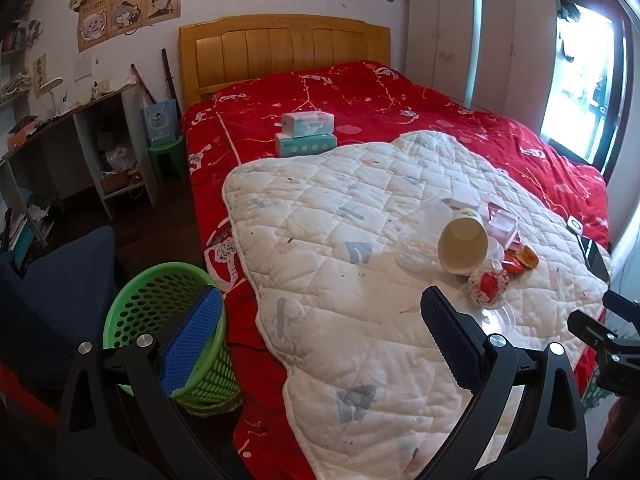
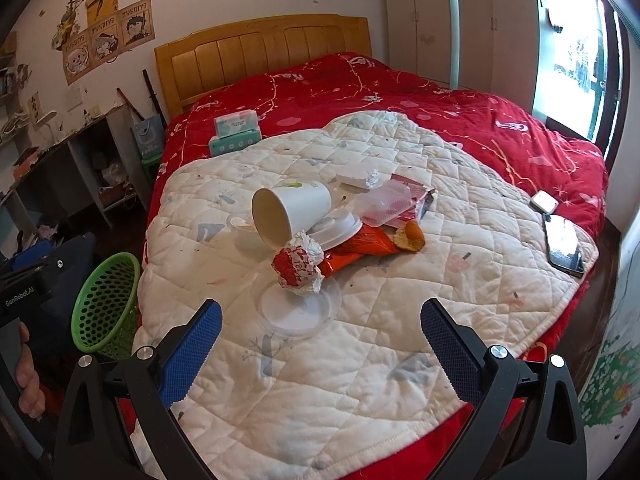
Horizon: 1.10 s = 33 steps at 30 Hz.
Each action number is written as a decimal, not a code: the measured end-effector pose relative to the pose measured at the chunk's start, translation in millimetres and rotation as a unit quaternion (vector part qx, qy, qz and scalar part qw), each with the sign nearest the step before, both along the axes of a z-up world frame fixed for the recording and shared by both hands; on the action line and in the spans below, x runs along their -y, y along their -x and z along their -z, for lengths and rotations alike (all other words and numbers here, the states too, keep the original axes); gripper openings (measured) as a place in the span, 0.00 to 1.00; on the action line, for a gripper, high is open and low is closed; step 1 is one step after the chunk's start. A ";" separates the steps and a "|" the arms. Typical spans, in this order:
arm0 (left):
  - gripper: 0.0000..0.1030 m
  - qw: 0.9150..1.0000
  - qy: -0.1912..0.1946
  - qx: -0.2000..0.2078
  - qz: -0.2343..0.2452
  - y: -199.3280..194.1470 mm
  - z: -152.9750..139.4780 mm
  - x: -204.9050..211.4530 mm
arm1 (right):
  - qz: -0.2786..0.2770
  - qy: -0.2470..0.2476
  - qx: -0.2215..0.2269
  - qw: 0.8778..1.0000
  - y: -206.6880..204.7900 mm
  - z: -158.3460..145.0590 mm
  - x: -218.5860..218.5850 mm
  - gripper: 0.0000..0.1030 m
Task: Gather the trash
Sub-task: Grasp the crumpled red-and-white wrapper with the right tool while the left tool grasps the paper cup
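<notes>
Quilted white pad (image 2: 360, 360), tipped paper cup (image 2: 288, 210), crumpled foil wrapper (image 2: 298, 268), perforated green basket (image 1: 160, 320), both claws (image 1: 320, 332) (image 2: 320, 340) spread, empty.

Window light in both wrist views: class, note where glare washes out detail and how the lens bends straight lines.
Left wrist view: the window at right is blown out to white, and the wardrobe edges bow. Right wrist view: the window glares again, the phone screen catches a reflection, the headboard curves, and the frame corners go dark.
</notes>
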<state>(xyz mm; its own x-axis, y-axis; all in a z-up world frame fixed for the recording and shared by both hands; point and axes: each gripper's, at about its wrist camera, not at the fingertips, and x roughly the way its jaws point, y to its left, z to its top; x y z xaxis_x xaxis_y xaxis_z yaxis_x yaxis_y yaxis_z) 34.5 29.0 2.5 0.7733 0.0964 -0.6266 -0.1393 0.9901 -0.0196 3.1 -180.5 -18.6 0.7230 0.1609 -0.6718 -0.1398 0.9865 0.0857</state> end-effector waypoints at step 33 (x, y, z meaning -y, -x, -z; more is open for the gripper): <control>0.95 0.999 -0.005 -0.025 0.034 -76.9 16.1 5.5 | -0.030 -0.013 -0.074 0.997 -105.6 58.0 -32.9 0.81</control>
